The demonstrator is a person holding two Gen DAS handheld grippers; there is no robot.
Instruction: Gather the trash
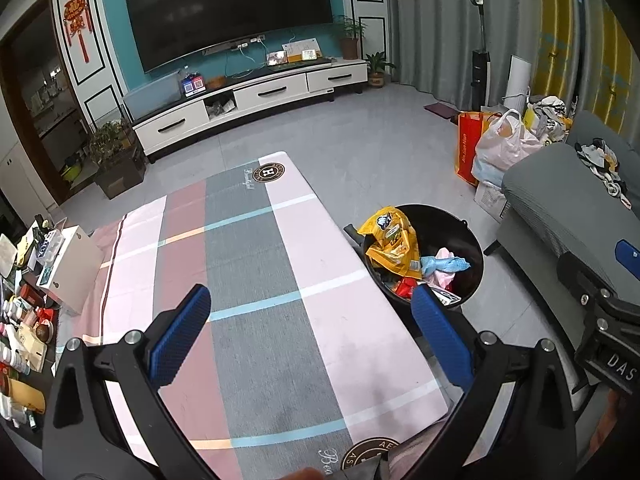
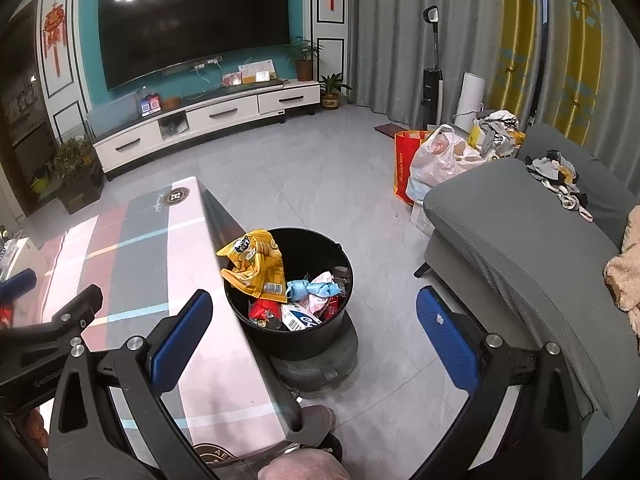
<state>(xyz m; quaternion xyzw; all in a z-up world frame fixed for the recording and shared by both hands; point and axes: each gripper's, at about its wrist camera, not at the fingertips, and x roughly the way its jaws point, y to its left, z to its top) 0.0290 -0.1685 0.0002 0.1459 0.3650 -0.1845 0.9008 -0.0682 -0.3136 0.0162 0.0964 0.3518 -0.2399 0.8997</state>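
A black round bin [image 2: 294,338] stands on the floor beside the table's right edge, also seen in the left wrist view as the bin [image 1: 468,236]. It holds a yellow snack bag [image 2: 256,266], a blue wrapper [image 2: 310,289], pink and red wrappers and a white carton. My right gripper [image 2: 316,308] hovers open just above and in front of the bin, nothing between its blue pads. My left gripper [image 1: 310,308] is open over the checked tablecloth [image 1: 248,264], empty. The right gripper's body shows at the edge of the left wrist view [image 1: 600,320].
A grey sofa [image 2: 520,240] with clothes flanks the bin on the right. Bags [image 2: 436,160] sit on the floor beyond it. Bottles and boxes [image 1: 28,312] crowd the table's left side. A TV cabinet [image 1: 248,100] lines the far wall. A person's knee [image 2: 304,466] shows below.
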